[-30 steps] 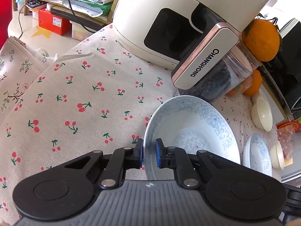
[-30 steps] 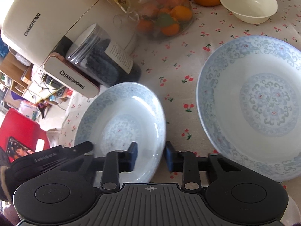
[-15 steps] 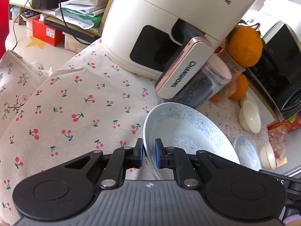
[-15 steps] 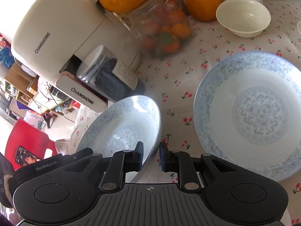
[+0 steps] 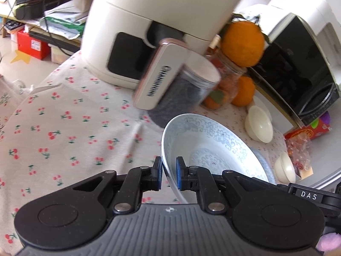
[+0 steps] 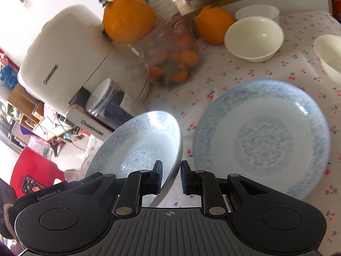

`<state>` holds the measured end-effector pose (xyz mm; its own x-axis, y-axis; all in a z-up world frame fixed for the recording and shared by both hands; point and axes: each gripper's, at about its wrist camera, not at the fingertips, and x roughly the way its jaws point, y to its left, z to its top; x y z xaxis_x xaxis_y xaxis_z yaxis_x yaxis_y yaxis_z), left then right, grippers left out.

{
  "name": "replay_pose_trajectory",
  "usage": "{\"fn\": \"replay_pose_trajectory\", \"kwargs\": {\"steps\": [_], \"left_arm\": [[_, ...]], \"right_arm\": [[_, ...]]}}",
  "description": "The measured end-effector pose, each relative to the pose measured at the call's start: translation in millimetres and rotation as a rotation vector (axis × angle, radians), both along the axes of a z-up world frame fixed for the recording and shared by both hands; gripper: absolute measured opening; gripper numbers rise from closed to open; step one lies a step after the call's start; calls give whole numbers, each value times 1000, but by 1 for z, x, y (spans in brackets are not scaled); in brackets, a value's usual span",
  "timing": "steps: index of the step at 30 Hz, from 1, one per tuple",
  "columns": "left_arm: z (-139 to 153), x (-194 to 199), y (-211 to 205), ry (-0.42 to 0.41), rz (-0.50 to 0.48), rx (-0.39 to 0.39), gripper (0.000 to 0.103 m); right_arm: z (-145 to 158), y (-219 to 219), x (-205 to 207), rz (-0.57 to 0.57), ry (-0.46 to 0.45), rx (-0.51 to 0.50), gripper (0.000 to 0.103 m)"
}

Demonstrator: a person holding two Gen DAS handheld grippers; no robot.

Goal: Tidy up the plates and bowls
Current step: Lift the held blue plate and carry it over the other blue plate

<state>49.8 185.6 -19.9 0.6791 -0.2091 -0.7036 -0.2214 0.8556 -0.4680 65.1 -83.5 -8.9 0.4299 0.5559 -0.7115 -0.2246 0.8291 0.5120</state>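
Note:
A deep white plate with blue scrollwork [image 5: 213,149] hangs tilted above the cherry-print tablecloth [image 5: 64,128], held from both sides. My left gripper [image 5: 169,176] is shut on its near rim. The same plate [image 6: 138,149] appears in the right wrist view, with my right gripper [image 6: 172,177] shut on the opposite rim. A second, larger blue-patterned plate [image 6: 262,140] lies flat on the cloth just right of the held one. Two cream bowls [image 6: 253,36] [image 6: 329,55] sit farther back on the table.
A white air fryer [image 5: 149,32] with its drawer pulled out stands close behind the held plate. Beside it are a dark-filled jar [image 5: 187,89] and a glass jar of oranges [image 6: 170,59]. A black oven [image 5: 298,64] lines the right side; snack packets [image 5: 302,140] lie near the edge.
Both grippers have risen with the plate, which now hangs higher and more tilted. The right gripper's jaws narrowed onto the rim. The table and appliances look farther below.

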Motion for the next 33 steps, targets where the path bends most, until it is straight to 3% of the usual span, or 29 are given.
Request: {"fn": "replay_pose_trajectory", "kwargs": {"steps": [33], "left_arm": [[0, 45, -120, -18, -177, 58, 11]], "right_arm": [[3, -128, 19, -183, -7, 5, 18]]}}
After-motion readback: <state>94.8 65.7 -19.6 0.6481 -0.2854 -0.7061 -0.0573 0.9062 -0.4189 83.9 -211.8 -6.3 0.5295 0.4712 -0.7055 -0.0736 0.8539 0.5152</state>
